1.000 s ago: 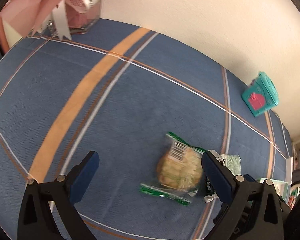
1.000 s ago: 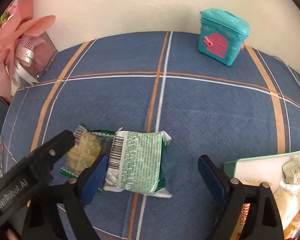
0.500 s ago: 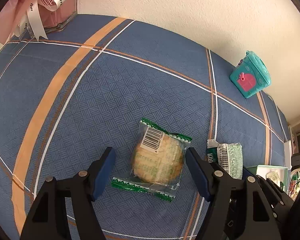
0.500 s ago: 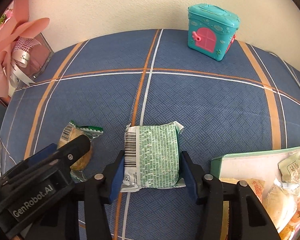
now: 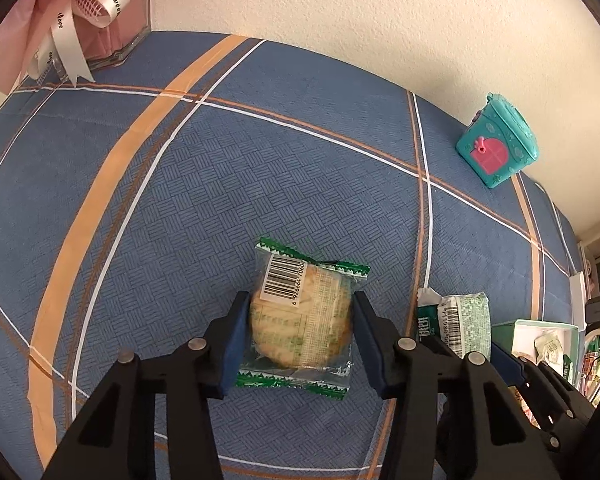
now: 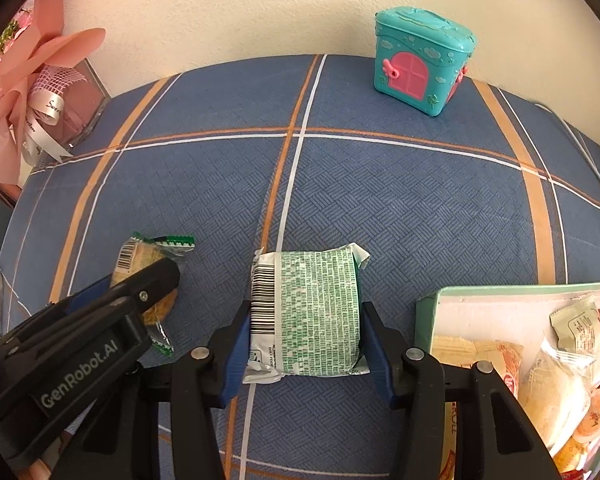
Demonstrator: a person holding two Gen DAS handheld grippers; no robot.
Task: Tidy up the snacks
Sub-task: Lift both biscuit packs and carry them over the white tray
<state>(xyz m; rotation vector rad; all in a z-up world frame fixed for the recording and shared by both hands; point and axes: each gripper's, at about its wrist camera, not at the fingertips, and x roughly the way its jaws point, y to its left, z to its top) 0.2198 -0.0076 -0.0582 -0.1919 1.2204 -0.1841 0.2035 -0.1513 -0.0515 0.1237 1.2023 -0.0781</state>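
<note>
A round cracker in a clear, green-edged wrapper (image 5: 300,320) lies on the blue plaid cloth (image 5: 220,184). My left gripper (image 5: 299,330) is shut on it, a blue pad at each side. A green and white printed snack packet (image 6: 305,312) lies to its right. My right gripper (image 6: 305,338) is shut on that packet. The packet also shows in the left wrist view (image 5: 458,322). The cracker (image 6: 146,264) and the left gripper (image 6: 100,320) show at the left of the right wrist view.
A mint-green box (image 6: 428,312) with several wrapped snacks sits at the right, close to my right gripper. A teal toy house (image 6: 420,60) stands by the back wall. A pink ribboned gift box (image 5: 100,20) stands at the back left.
Both grippers moved in over their snacks and closed. The left jaws went from wide open to shut on the cracker, the right jaws from wide open to shut on the green packet.
</note>
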